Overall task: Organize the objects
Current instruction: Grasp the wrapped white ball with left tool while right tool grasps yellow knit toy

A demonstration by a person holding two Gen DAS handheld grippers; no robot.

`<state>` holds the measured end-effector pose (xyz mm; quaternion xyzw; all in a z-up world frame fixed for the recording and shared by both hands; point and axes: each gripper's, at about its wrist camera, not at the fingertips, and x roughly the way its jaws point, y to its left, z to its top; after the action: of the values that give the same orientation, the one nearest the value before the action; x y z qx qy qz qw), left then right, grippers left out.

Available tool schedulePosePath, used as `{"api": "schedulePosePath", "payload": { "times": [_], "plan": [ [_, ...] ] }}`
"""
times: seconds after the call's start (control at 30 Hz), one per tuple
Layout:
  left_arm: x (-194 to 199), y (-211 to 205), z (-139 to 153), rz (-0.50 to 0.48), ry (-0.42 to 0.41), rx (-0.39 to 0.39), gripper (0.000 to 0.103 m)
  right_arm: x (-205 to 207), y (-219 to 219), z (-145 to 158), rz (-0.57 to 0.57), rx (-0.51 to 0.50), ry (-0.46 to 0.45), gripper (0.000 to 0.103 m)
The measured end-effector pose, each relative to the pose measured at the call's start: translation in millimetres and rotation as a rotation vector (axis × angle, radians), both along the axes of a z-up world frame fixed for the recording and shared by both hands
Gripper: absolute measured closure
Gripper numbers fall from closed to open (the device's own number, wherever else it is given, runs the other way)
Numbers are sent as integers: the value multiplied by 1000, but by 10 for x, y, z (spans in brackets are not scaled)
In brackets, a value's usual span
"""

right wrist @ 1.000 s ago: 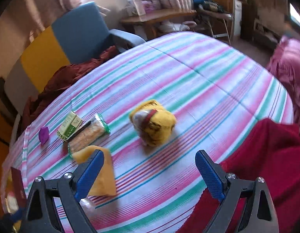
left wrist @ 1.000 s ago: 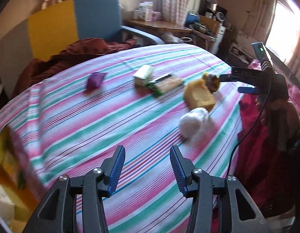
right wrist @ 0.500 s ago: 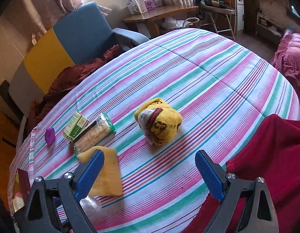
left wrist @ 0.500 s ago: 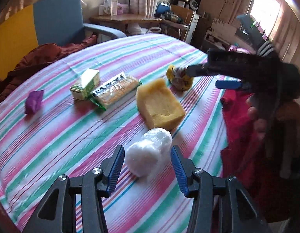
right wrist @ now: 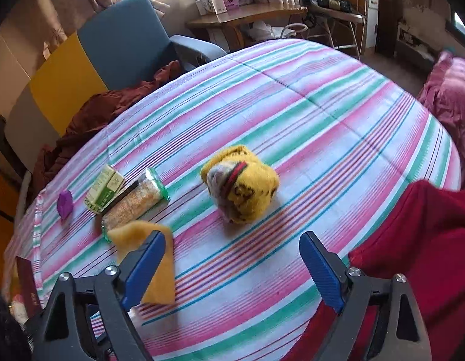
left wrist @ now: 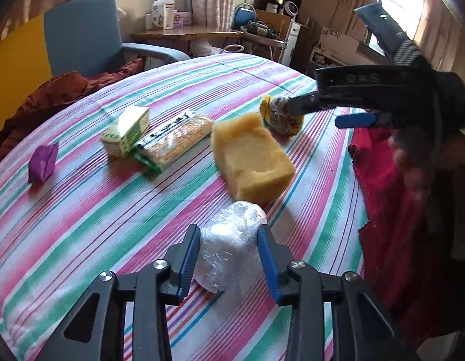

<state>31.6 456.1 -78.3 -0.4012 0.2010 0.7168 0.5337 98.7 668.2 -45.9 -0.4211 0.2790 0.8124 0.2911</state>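
On the striped cloth lie a plastic-wrapped white bundle (left wrist: 230,242), a yellow sponge block (left wrist: 250,158), a yellow rolled sock (right wrist: 243,182), a cracker packet (left wrist: 175,141), a green-white carton (left wrist: 127,131) and a purple piece (left wrist: 42,161). My left gripper (left wrist: 229,266) is open, its blue pads either side of the white bundle, not pressing it. My right gripper (right wrist: 232,267) is wide open and empty, hovering short of the sock. It also shows in the left wrist view (left wrist: 331,111), above the sock (left wrist: 277,114).
A red cloth (right wrist: 413,240) covers the table's near right edge. A blue armchair (right wrist: 127,39) with a brown blanket (right wrist: 106,111) stands behind the table. A dark red booklet (right wrist: 27,285) lies at the left edge. A wooden side table (right wrist: 247,15) stands beyond.
My left gripper has moved forward and right until its pads straddle the white bundle. My right gripper has stayed wide open and edged slightly toward the sock.
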Motion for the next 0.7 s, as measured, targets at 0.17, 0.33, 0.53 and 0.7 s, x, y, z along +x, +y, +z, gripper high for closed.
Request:
{"api": "schedulePosePath", "payload": {
  "times": [0.17,0.33,0.53,0.7],
  "plan": [
    [-94,-216,6,54,-10,7,65,-320,108,-46,35,72,-79,20],
    [-190,-399,8,107,-24,9,65,-622,288,-296,65,92,-196,51],
    [-239,-551,21,154,-29,12,66,-518,279,-222,60,111,-176,65],
    [-241,-749,102,201,-37,18,67,-377,25,109,91,154,-94,65]
  ]
}}
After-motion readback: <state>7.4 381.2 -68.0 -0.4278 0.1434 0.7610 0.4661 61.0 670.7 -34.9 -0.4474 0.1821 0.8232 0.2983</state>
